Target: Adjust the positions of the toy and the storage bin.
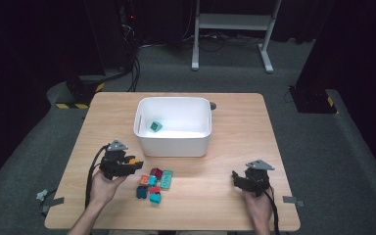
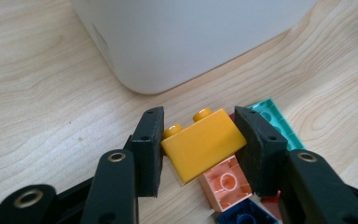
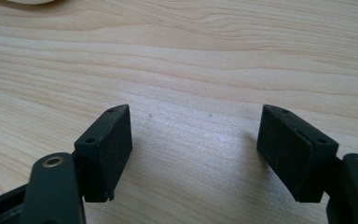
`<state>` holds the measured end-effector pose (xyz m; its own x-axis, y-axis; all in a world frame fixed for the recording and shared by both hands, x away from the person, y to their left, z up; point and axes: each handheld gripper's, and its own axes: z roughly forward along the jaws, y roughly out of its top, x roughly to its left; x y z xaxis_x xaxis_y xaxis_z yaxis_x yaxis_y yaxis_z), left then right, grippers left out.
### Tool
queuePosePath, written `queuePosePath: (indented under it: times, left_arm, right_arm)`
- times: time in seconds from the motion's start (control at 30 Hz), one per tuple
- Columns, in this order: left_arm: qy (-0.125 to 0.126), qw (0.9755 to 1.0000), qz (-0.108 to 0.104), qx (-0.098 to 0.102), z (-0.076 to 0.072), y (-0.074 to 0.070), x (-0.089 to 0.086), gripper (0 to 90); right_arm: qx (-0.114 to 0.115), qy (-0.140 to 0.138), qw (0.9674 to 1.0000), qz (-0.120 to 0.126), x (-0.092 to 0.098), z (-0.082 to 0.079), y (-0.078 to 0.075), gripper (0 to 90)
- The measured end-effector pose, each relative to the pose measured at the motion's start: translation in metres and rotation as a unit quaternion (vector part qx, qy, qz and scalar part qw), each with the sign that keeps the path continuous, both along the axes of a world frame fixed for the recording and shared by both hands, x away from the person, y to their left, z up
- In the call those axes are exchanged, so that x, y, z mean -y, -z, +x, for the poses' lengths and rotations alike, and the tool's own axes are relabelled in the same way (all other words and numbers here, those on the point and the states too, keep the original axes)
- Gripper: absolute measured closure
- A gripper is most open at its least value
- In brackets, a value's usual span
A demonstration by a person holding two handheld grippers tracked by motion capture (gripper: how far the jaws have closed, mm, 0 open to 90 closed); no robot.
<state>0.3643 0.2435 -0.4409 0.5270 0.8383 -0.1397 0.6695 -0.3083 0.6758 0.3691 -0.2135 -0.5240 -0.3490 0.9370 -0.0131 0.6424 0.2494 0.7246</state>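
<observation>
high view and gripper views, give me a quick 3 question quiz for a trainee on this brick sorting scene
1. True or false: the left gripper is shut on a yellow brick.
2. What lies inside the white bin? A) a green brick B) a red brick C) a blue brick
3. Fill in: the right gripper has its jaws ____ above the bare table.

Key:
1. True; both pads press its sides, and the brick is tilted.
2. A; one green brick sits on the bin floor.
3. Open, with nothing between them.
</observation>
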Motion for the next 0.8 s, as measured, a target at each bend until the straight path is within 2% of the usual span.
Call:
queuePosePath:
  times: [0.57, 0.6, 0.8]
  left_arm:
    - [0.01, 0.9998, -0.012, 0.013, 0.008, -0.034, -0.005, 54.6]
    - [0.009, 0.9997, -0.018, 0.012, 0.008, -0.036, -0.005, 54.6]
    - [0.011, 0.9997, -0.016, 0.016, 0.008, -0.048, -0.006, 54.6]
  right_arm:
    - [0.0, 0.0, 1.0, 0.0, 0.0, 0.0, 0.0, 26.4]
    - [0.0, 0.0, 1.0, 0.0, 0.0, 0.0, 0.0, 26.4]
    - [0.0, 0.0, 1.0, 0.0, 0.0, 0.0, 0.0, 26.4]
